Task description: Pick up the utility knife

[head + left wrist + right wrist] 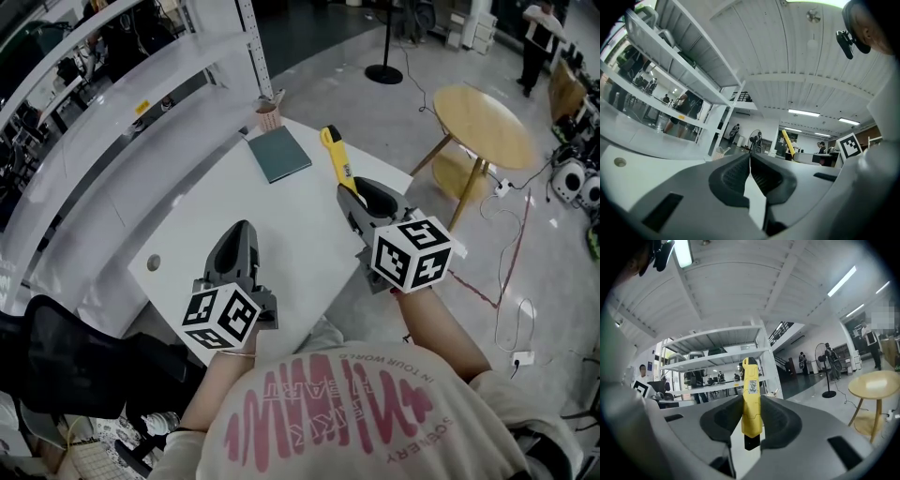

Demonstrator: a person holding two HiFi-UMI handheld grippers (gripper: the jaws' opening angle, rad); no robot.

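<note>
Nearest the body, left side: grey two-jaw left gripper [240, 234] with its marker cube, held level above the white rectangular table [192, 230]. Jaw tips are pressed together with nothing between them. It reads as idle, parked clear of the work.
Nearest the body, right side: grey right gripper [751, 405], also level, over the table's right-hand part. Its jaws pinch the yellow plastic utility knife [751, 380] low on its body, and the black butt end pokes out behind the pads.
Knife position: in the right gripper alone, long axis running away from the holder. Judged to be lifted off the tabletop.
Why held so: the rear grip probably keeps the blade end pointing away from the body.
Task status: pickup looks effectively done.
Risk: the grip is near one end, so the long overhang could pivot if the pads slacken.
Mid table: dark green flat rectangular notebook [278, 153], lying flat, apart from the knife.
Far table corner: small tan cup [269, 115] with items sticking out, beside a white shelf post.
Beyond, right: round light-wood side table [483, 122] on the floor.
</note>
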